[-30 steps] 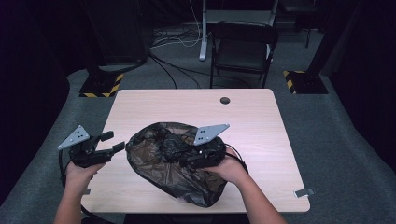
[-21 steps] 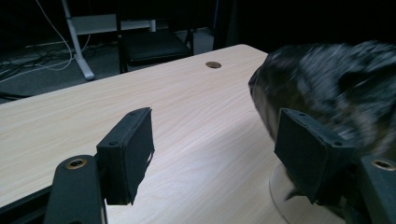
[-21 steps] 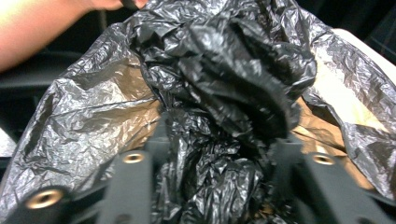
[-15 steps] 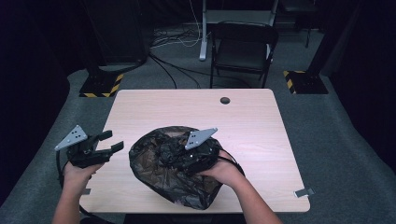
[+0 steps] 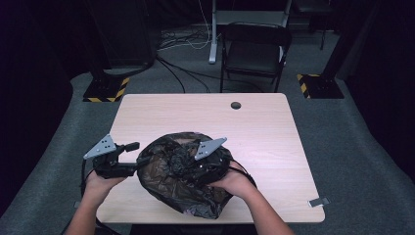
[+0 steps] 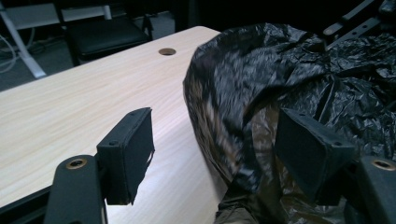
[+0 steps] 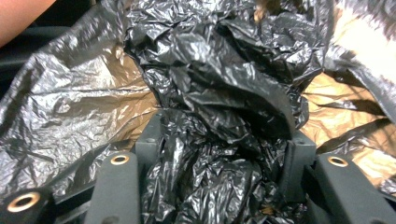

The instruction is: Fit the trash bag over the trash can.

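Note:
A crumpled black plastic bag (image 5: 171,188) lies on the near half of the wooden table (image 5: 264,132). My right gripper (image 5: 192,169) points left and is pushed down into the bag's bunched top. In the right gripper view its jaws (image 7: 219,154) have just been opening, and wadded plastic (image 7: 210,93) fills the gap between them. My left gripper (image 5: 132,157) is open at the bag's left edge. In the left gripper view (image 6: 215,144) a fold of the bag (image 6: 261,84) reaches in between the pads, nearer the right one, and neither pad presses on it.
A round cable hole (image 5: 236,105) sits near the table's far edge. A black chair (image 5: 254,49) stands behind the table with cables on the floor. A strip of tape (image 5: 318,201) sticks at the near right corner. Bare wood lies to the right of the bag.
My left gripper has slid right until it is at the bag's edge. My right gripper has sunk lower into the bag, and the bag's top has bunched up.

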